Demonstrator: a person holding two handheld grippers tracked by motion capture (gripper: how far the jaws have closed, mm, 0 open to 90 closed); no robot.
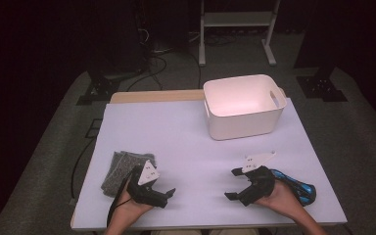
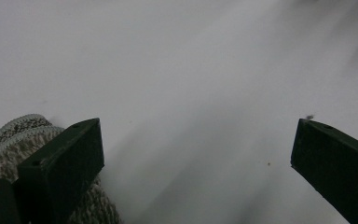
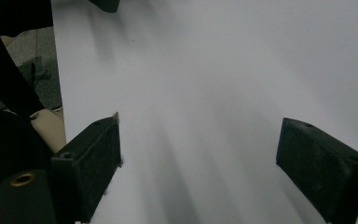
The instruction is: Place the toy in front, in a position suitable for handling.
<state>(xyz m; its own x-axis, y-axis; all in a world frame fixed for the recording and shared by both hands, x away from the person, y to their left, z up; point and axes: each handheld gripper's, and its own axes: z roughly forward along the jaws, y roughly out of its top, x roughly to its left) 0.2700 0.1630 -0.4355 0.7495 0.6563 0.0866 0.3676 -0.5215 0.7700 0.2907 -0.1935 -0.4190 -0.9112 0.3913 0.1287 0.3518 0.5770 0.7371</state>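
Your left tongs (image 1: 165,196) are wide open and hold nothing; the grey cloth (image 1: 121,169) lies just beside them, on their outer side. Your right tongs (image 1: 233,184) are wide open too, over the bare table (image 1: 186,142). The white bin (image 1: 243,105) stands well beyond them.

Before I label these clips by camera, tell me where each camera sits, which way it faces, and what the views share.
High view: fixed above the person's side, facing forward and down on the table, white bin, left tongs and right tongs.
Left gripper view: rides the left tongs, facing the tabletop; grey knit cloth beside one jaw.
Right gripper view: rides the right tongs, facing the tabletop.
Shared: high and left gripper views both show the cloth.
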